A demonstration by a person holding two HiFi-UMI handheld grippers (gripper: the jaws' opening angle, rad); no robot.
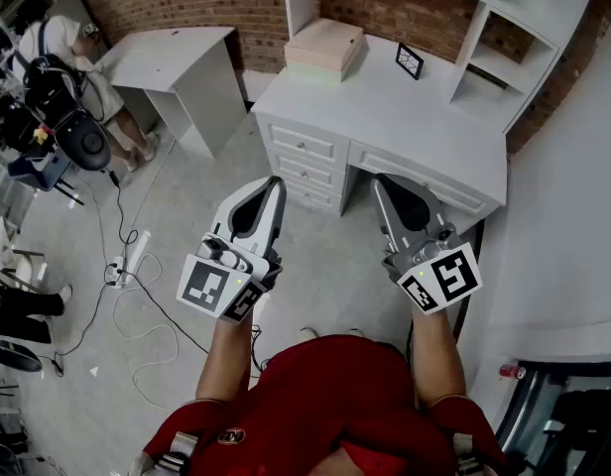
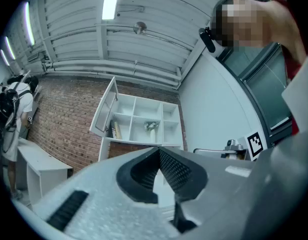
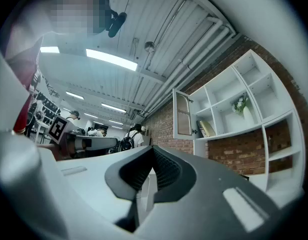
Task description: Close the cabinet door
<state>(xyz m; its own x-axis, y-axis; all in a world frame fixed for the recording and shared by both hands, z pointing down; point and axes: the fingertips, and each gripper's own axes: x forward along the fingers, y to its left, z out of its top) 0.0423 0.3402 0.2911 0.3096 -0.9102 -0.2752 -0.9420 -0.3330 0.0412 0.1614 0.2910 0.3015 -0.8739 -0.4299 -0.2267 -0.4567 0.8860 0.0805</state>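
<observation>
The white shelf unit (image 2: 144, 119) stands on the desk against the brick wall. Its glass-paned cabinet door (image 2: 105, 106) at the upper left compartment stands swung open to the left. In the right gripper view the same door (image 3: 183, 114) juts out from the shelves (image 3: 234, 109). My left gripper (image 1: 274, 184) and right gripper (image 1: 380, 181) are held side by side in front of the desk (image 1: 405, 117), well short of the door. Both are shut and empty, the jaws meeting at their tips in the left gripper view (image 2: 158, 151) and the right gripper view (image 3: 153, 148).
On the desk lie a pale box (image 1: 325, 46) and a small picture frame (image 1: 410, 60). The drawers (image 1: 305, 152) face me. A small white table (image 1: 177, 58) and a seated person (image 1: 62, 48) are at the left. Cables (image 1: 137, 305) trail over the floor.
</observation>
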